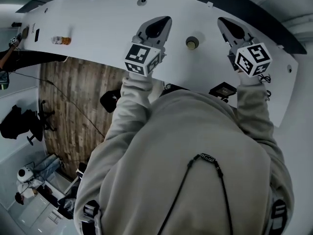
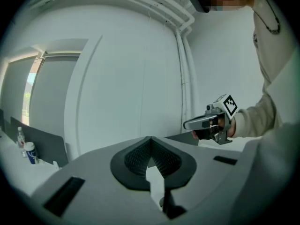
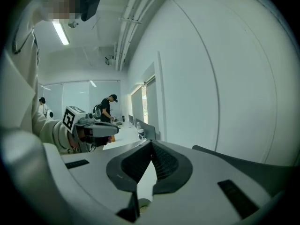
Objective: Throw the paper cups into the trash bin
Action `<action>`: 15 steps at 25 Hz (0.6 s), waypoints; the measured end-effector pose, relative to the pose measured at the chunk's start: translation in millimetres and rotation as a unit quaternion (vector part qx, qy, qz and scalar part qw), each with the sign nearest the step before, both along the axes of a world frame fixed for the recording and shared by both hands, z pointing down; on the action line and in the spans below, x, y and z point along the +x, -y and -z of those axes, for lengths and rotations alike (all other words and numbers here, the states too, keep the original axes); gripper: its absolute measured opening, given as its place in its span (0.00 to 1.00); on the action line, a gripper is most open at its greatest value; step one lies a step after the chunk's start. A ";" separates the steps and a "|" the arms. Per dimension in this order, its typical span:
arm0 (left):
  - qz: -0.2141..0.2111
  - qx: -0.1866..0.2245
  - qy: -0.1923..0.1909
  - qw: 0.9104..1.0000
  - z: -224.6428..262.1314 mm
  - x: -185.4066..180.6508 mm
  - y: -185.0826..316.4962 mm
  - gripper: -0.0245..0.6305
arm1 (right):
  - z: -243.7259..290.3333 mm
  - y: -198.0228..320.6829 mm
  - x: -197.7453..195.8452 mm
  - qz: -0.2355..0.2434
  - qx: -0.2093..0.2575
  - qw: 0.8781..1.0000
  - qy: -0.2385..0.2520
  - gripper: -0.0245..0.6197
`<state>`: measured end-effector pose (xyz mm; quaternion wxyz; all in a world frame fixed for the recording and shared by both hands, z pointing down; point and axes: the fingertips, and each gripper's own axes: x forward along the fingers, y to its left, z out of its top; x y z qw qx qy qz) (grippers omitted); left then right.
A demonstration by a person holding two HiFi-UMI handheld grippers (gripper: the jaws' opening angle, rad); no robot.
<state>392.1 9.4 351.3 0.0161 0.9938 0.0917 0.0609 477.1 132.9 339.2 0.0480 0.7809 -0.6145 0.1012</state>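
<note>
White table (image 1: 98,28) carries paper cup (image 1: 192,43), upright between left gripper (image 1: 165,19) and right gripper (image 1: 223,21), touching neither. Both jaws closed, empty. Risk: closed tips may knock cup over; trash bin not visible.

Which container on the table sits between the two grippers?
The paper cup, standing open-mouthed between the left gripper and right gripper; the orange-labelled bottle is far off to the left.
</note>
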 end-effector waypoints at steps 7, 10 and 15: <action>-0.022 -0.017 -0.004 1.000 -4.8 23.2 -14.9 0.04 | 0.3 -7.0 7.8 -0.002 -0.024 1.000 -0.011 0.07; -0.025 -0.019 0.000 1.000 -10.8 26.5 -12.8 0.04 | -9.9 -5.9 8.4 -0.001 -0.037 0.999 -0.013 0.07; -0.026 -0.026 0.009 0.999 -16.3 20.5 -2.8 0.04 | -17.6 2.6 2.2 0.008 -0.051 0.999 -0.010 0.07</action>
